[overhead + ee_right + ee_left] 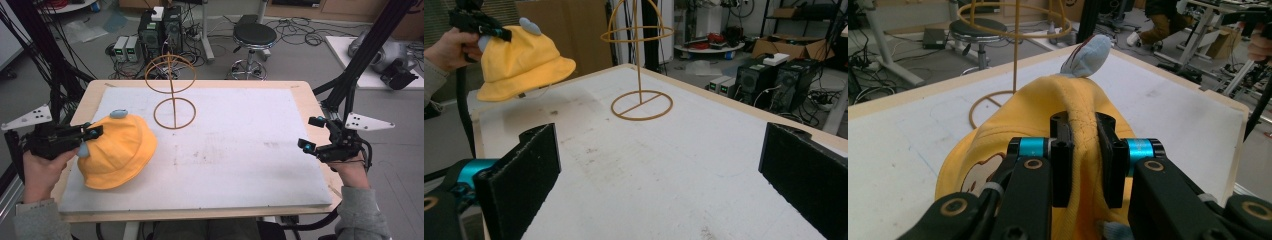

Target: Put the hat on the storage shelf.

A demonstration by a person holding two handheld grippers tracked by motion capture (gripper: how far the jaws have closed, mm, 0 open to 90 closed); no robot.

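A yellow bucket hat (117,152) with small pale-blue ears hangs lifted off the white table mat at the left; the right gripper view shows the hat (521,60) clear of the surface. My left gripper (90,134) is shut on a pinched fold of the hat's crown (1083,125). A wire hat stand (172,92) in tan metal rises upright behind the hat, with a ring base (641,105) and a domed top. My right gripper (314,134) hovers at the table's right edge, jaws wide apart and nothing between them (659,180).
The white mat (240,150) covers a wooden table. Behind the table stand a black stool (254,37), computer towers (160,30) and loose floor cables. Black frame legs rise at both sides.
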